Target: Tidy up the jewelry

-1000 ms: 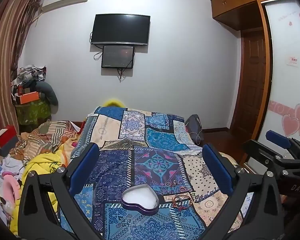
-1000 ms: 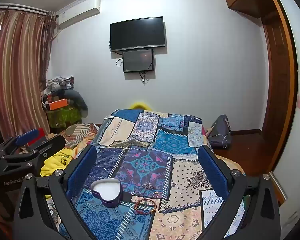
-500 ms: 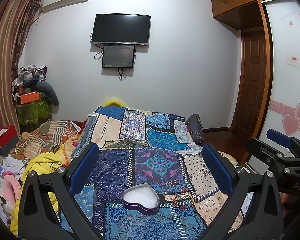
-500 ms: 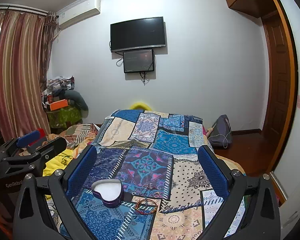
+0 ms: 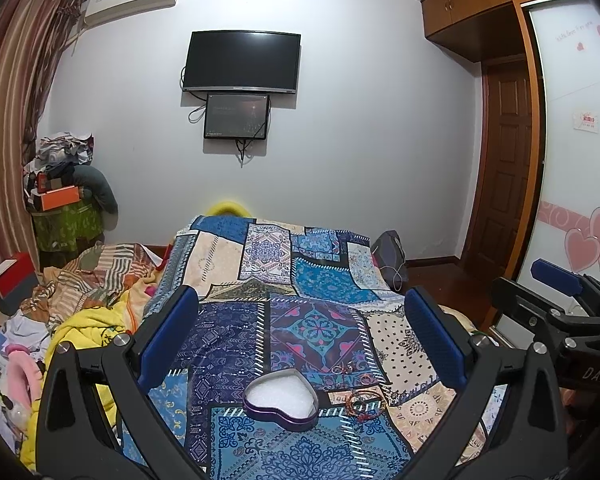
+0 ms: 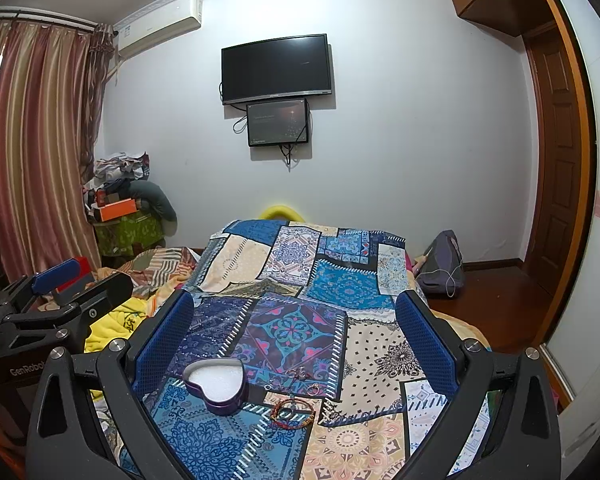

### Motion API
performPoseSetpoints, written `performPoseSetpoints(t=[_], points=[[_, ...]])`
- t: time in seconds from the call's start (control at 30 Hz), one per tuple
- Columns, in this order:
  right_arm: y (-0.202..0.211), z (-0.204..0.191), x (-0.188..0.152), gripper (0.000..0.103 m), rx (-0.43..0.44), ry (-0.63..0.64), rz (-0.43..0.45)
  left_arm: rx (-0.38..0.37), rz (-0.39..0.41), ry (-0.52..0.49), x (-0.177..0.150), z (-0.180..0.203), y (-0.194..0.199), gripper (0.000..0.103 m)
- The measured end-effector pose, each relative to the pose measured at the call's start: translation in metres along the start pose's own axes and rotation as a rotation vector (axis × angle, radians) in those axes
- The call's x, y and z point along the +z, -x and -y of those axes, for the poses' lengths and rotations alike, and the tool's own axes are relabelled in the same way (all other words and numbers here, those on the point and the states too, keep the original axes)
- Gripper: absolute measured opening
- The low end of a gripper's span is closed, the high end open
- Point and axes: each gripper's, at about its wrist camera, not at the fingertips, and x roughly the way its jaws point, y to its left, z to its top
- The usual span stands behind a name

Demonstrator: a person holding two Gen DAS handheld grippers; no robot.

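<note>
While both grippers' jaws gape wide and empty, the heart-shaped box point(image 5: 281, 398) and bracelet point(image 6: 293, 412) lie on the bed point(image 6: 364, 344) below them.

Heart box point(image 6: 216, 386), bracelet point(image 6: 292, 412), patchwork bedspread point(image 6: 340, 280)

Small jewelry point(image 6: 300, 374) beside heart-shaped box point(image 6: 216, 386), too tiny to identify.
</note>
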Motion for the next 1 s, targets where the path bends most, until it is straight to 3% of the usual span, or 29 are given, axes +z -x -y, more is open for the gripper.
performPoseSetpoints(t=[1.0], points=[[0.0027, -0.0039, 0.0020, 0.100, -0.001, -0.001, -0.002, -0.003, 0.005, -0.002, 0.0006, -0.0002, 0.0040, 0.103]])
